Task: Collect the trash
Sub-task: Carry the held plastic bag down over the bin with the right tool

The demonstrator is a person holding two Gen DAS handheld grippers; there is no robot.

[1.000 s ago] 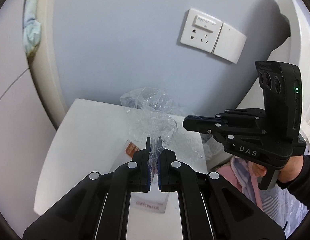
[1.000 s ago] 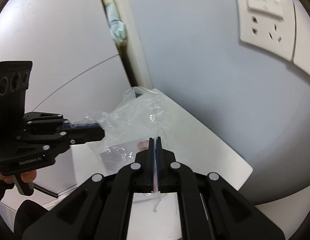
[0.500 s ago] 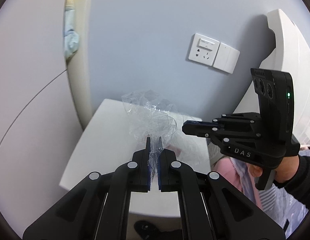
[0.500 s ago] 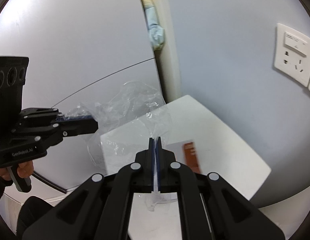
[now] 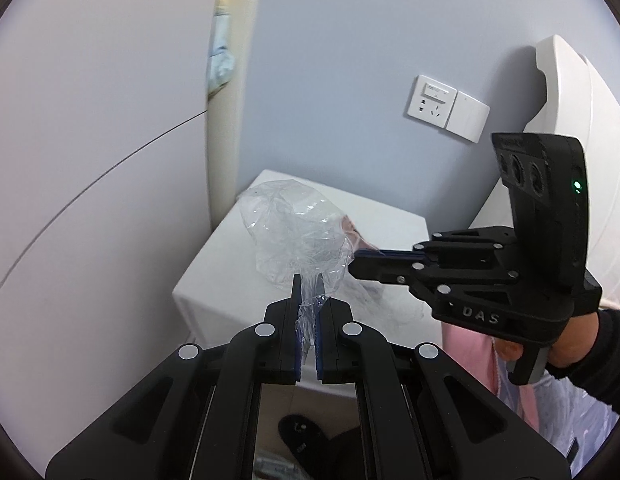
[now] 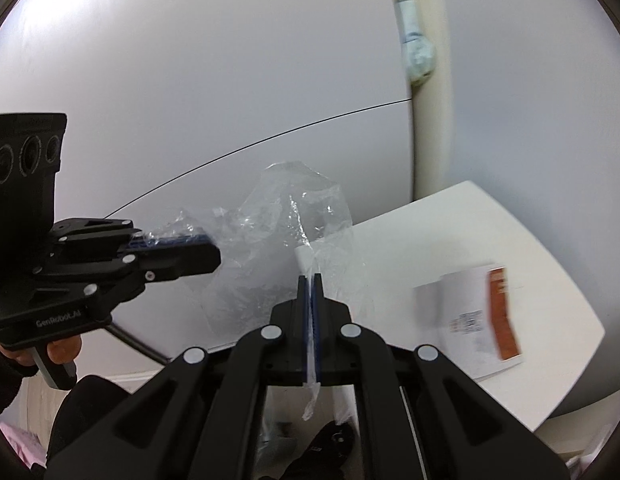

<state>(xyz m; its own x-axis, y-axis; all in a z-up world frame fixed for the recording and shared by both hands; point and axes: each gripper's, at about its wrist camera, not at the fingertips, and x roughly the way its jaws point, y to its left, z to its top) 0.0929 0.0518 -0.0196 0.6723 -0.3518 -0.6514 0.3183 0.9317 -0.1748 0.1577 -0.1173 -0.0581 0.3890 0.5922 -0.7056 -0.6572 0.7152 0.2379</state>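
A crumpled clear plastic bag (image 5: 294, 232) hangs in the air between both grippers, off the white bedside table (image 5: 389, 220). My left gripper (image 5: 308, 280) is shut on one edge of the bag, and a strip of film trails between its pads. My right gripper (image 6: 310, 278) is shut on another edge, with a thin tail of plastic hanging below. In the right wrist view the bag (image 6: 298, 208) stretches over to the left gripper (image 6: 214, 250). In the left wrist view the right gripper (image 5: 355, 260) comes in from the right, held by a hand in a dark sleeve.
A white leaflet with an orange stripe (image 6: 481, 312) lies on the table (image 6: 409, 240). A wall socket (image 5: 431, 100) sits above the table, with a white headboard (image 5: 569, 92) to the right. Pink bedding (image 5: 469, 356) lies under the right hand. A dark slipper (image 5: 306, 440) rests on the floor below.
Both grippers have drawn back from the table with the bag held between them. The bag has come off the tabletop, the leaflet stays there, and the floor shows below.
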